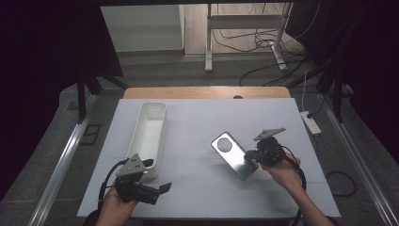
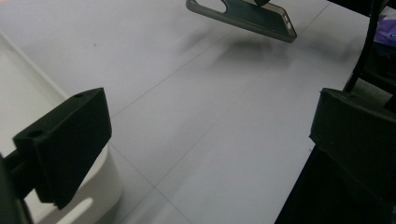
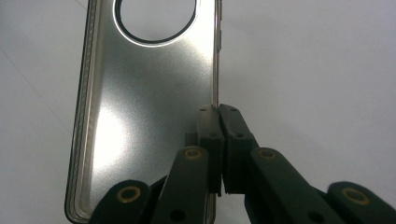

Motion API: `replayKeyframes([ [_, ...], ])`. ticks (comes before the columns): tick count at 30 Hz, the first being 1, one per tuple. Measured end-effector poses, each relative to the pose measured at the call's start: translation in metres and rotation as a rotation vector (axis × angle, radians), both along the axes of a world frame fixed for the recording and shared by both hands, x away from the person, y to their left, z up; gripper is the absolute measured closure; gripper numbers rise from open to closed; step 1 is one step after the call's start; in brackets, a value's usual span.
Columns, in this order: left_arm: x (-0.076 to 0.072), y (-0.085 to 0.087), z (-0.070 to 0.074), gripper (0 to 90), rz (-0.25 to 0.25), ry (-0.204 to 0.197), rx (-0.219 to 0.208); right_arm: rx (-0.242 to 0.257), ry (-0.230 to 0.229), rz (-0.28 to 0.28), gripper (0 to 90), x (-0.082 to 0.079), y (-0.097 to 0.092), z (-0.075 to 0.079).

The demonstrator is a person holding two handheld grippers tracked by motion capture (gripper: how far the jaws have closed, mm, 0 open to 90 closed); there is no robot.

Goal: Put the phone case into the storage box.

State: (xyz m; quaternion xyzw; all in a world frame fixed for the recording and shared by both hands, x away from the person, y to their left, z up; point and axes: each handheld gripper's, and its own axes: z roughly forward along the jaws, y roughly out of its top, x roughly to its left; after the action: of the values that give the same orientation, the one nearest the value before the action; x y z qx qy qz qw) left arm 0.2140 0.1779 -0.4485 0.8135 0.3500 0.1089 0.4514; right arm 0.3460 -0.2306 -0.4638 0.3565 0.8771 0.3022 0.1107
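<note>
A clear phone case (image 1: 233, 153) with a round camera cut-out hangs a little above the white table (image 1: 197, 127), its shadow beneath it. My right gripper (image 1: 251, 159) is shut on the case's long side edge at its near end. In the right gripper view the pads (image 3: 208, 122) pinch that thin rim, with the case (image 3: 144, 107) stretching away. My left gripper (image 1: 157, 175) stands open at the front left, nothing between its fingers. The left gripper view looks across the table between its wide-apart jaws toward the case (image 2: 252, 14).
A long white bin (image 1: 149, 127) lies on the left of the table, just beyond my left gripper; its rim (image 2: 28, 107) is beside the left jaw. A power strip (image 1: 310, 122) and cables lie on the floor at the right. A metal stand (image 1: 244, 28) is behind the table.
</note>
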Motion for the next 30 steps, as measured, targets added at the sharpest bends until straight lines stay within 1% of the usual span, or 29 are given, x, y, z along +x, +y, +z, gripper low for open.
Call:
replayKeyframes([
  [5,0.010,-0.010,0.002,0.0,-0.015,0.005,-0.024,0.009,-0.008,-0.012,88.2,0.000,-0.002,0.003],
  [8,0.015,-0.015,0.003,0.0,-0.024,0.006,-0.026,0.013,-0.009,-0.019,88.2,0.000,-0.003,0.004],
  [12,0.026,-0.026,0.004,0.0,-0.044,0.014,-0.016,0.022,-0.016,-0.032,88.2,0.000,-0.004,0.005],
  [16,0.033,-0.034,0.003,0.0,-0.071,0.021,-0.010,0.027,-0.023,-0.042,88.2,0.000,-0.005,0.007],
  [18,0.036,-0.039,0.002,0.0,-0.081,0.017,-0.003,0.033,-0.026,-0.047,88.2,0.000,-0.005,0.008],
  [21,0.041,-0.045,0.001,0.0,-0.081,-0.003,-0.012,0.033,-0.034,-0.047,88.2,0.000,-0.005,0.009],
  [23,0.045,-0.048,0.001,0.0,-0.089,-0.005,-0.012,0.032,-0.041,-0.045,88.2,0.000,-0.004,0.009],
  [27,0.052,-0.056,-0.001,0.0,-0.107,0.001,-0.005,0.039,-0.048,-0.049,88.2,-0.001,-0.004,0.010],
  [28,0.052,-0.056,-0.001,0.0,-0.107,0.001,-0.005,0.039,-0.048,-0.049,88.2,-0.001,-0.004,0.010],
  [30,0.057,-0.060,-0.002,0.0,-0.116,0.010,0.000,0.042,-0.054,-0.051,88.2,-0.001,-0.004,0.011],
])
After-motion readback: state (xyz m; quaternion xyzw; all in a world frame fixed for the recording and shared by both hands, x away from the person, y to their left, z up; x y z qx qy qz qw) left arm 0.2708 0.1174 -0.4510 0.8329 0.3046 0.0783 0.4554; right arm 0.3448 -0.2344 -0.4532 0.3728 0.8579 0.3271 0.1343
